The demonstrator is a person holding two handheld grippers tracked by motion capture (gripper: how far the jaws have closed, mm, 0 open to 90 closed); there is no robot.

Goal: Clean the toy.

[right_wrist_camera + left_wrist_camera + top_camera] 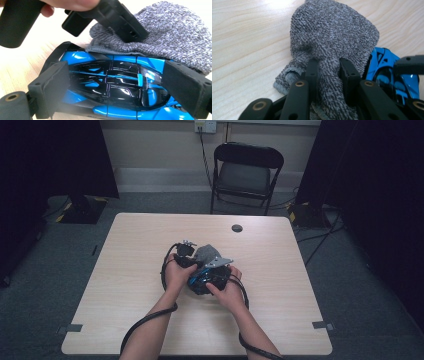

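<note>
A grey terry cloth lies bunched on the wooden table, and my left gripper is shut on a fold of it. The cloth rests against the top edge of a glossy blue and black toy car. My right gripper is shut on the car, one pad on each side of its body. In the high view both hands meet at the table's middle: the left gripper is on the cloth, and the right gripper is over the car.
A black folding chair stands behind the table's far edge. A round cable hole sits near that edge. Dark curtains hang at both sides. Cables trail from both grippers over the table's near edge.
</note>
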